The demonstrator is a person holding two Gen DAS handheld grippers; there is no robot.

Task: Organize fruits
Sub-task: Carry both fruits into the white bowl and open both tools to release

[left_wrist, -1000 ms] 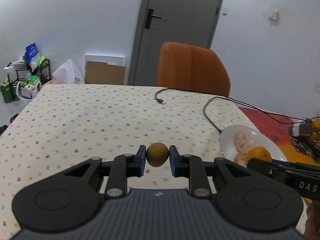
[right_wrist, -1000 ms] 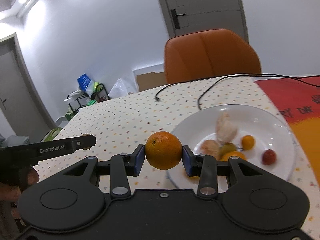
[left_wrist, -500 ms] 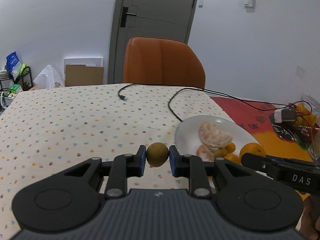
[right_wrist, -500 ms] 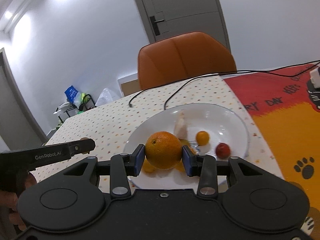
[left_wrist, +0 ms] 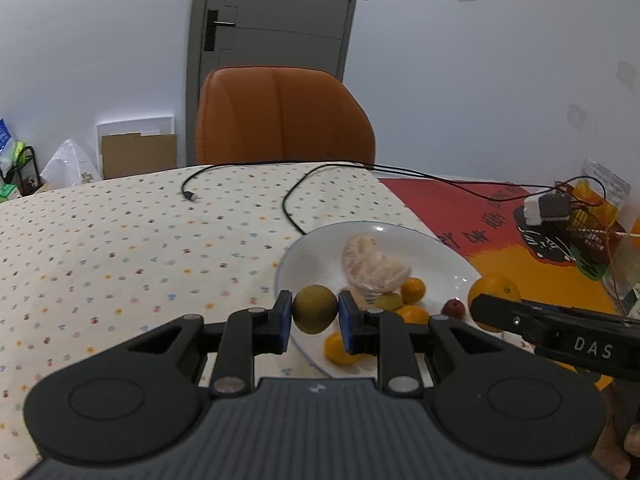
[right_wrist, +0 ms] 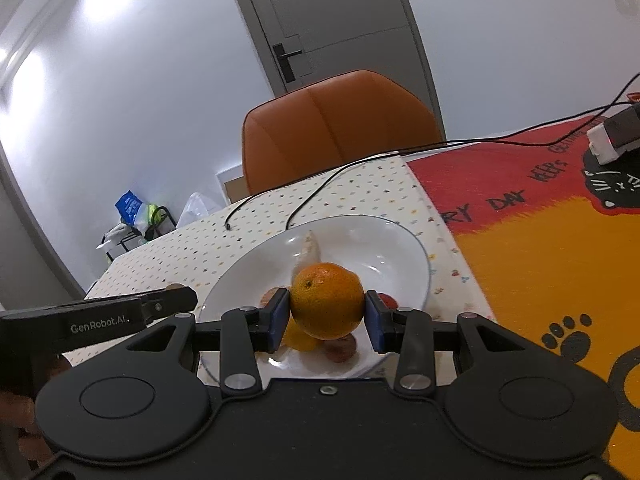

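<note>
My left gripper (left_wrist: 315,315) is shut on a small olive-green round fruit (left_wrist: 315,309), held over the near left rim of a white plate (left_wrist: 320,248). On the plate lie a peeled citrus piece (left_wrist: 374,270), several small orange fruits (left_wrist: 413,289) and a small red fruit (left_wrist: 453,308). My right gripper (right_wrist: 327,318) is shut on an orange (right_wrist: 327,300) above the same white plate (right_wrist: 392,248). The orange (left_wrist: 495,294) and the right gripper's black arm show at the right of the left wrist view.
A black cable (left_wrist: 296,204) runs across the dotted tablecloth (left_wrist: 120,248) up to the plate's far rim. A red and yellow mat (right_wrist: 540,240) lies to the right, with a charger block (left_wrist: 546,208) on it. An orange chair (left_wrist: 280,120) stands behind the table.
Both grippers have swung right and closer to the plate with their fruits. The right gripper's orange now hangs over the plate's middle, and the left fruit sits over its near rim.
</note>
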